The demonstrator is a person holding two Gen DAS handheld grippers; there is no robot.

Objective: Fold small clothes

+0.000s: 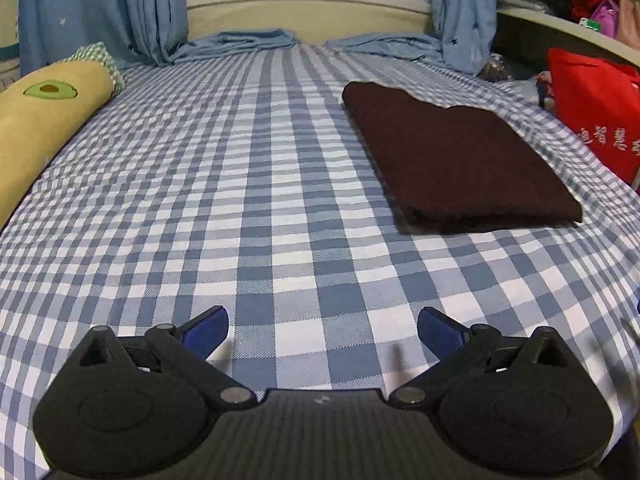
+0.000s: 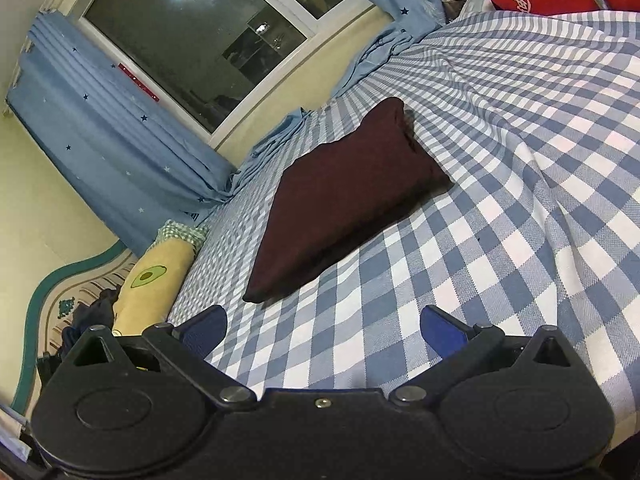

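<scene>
A dark maroon garment (image 1: pixel 460 156) lies folded into a flat rectangle on the blue-and-white checked bed (image 1: pixel 260 200), toward its right side and well apart from both tools. The left claw (image 1: pixel 323 330) hovers low over bare sheet with its blue pads (image 1: pixel 206 330) spread wide and nothing between them; the right claw (image 2: pixel 324 330), its view sharply tilted, is likewise spread and empty, with the garment's near corner just ahead of it. Judging by the squared edges and stacked layers, the folding looks finished or close to it, and the open, withdrawn tools suit a piece set down to rest. A long yellow avocado-print pillow (image 1: pixel 44 120) lines the bed's left edge, blue star-patterned curtains (image 1: pixel 104 8) pool on the mattress under a dark window (image 2: pixel 192 44), and a red bag (image 1: pixel 596 116) with white lettering stands at the right, partly cut off. What kind of garment this is cannot be told from its folded shape, and the clutter on the shelf behind the bag is too small to make out.
</scene>
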